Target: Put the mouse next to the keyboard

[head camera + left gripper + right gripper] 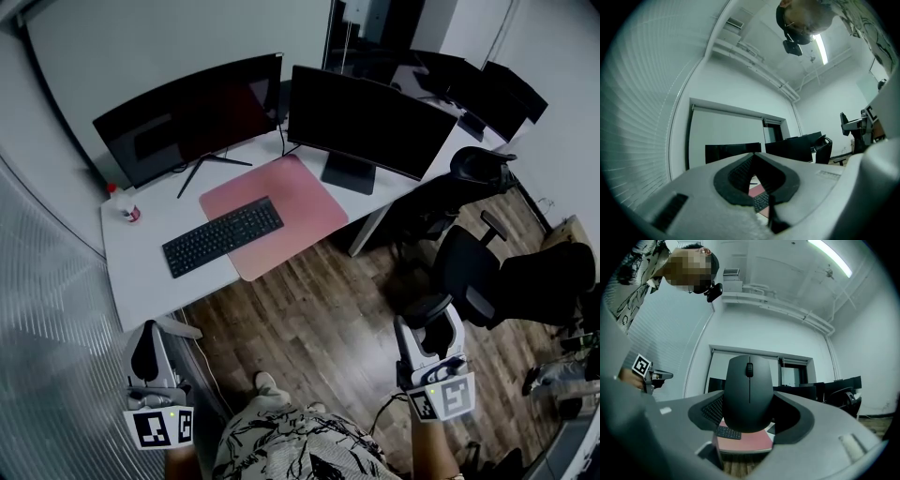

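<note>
An office was shown. A white worktop [141,267] was seen carrying a curved monitor [192,117], a second monitor [370,122] and a keyboard [223,236]. Swivel chairs [478,272] were set on the wood floor [319,328] beside it.

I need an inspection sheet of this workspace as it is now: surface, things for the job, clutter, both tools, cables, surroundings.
Surface: white desk with a pink mat on it.
Job's things: keyboard lies partly on the mat; mouse is not on the desk, it is held above the floor.
Clutter: small bottle near the desk's left end.
Tools: left tool shut, nothing in it; right tool shut on the mouse.
Cables: one thin cable behind the monitors.
Surroundings: office chairs to the right, wooden floor.
</note>
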The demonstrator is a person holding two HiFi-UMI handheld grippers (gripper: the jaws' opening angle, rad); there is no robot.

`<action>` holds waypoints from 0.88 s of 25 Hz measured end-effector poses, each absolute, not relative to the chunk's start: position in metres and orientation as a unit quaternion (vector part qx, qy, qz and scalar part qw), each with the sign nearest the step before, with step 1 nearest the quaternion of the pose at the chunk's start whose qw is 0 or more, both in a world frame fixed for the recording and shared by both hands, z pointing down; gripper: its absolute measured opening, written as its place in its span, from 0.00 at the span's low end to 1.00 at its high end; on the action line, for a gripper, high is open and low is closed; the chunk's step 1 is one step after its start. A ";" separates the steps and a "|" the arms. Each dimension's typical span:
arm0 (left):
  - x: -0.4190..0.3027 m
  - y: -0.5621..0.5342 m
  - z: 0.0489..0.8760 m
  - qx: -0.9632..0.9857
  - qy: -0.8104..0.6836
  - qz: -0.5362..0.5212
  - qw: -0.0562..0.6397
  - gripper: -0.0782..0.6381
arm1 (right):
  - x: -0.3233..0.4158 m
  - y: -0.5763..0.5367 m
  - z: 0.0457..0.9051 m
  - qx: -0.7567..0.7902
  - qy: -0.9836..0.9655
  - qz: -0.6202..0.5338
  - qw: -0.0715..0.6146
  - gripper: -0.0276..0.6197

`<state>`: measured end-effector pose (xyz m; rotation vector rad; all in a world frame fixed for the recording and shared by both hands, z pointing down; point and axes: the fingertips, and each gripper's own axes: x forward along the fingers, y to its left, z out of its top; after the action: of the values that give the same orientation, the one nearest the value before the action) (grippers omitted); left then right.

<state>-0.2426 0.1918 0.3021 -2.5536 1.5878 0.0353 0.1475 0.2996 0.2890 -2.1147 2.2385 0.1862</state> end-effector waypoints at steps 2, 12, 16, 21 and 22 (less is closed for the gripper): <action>-0.250 0.179 0.304 -0.848 0.527 0.020 0.056 0.10 | 0.143 0.288 0.289 -0.688 0.723 0.060 0.027 0.51; -0.280 0.124 0.298 -0.864 0.501 0.039 0.041 0.10 | 0.111 0.244 0.279 -0.707 0.704 0.062 0.025 0.51; -0.290 0.109 0.305 -0.866 0.497 0.037 0.036 0.10 | 0.097 0.233 0.283 -0.709 0.702 0.056 0.020 0.51; -0.296 0.094 0.312 -0.865 0.498 0.041 0.037 0.10 | 0.093 0.219 0.291 -0.714 0.698 0.050 0.018 0.51; -0.296 0.091 0.312 -0.866 0.497 0.039 0.039 0.10 | 0.093 0.215 0.291 -0.715 0.697 0.052 0.017 0.51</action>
<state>-0.2959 0.0911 0.3119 -2.6558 1.5238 0.1202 0.0931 0.2154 0.2908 -2.2219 2.1663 0.1602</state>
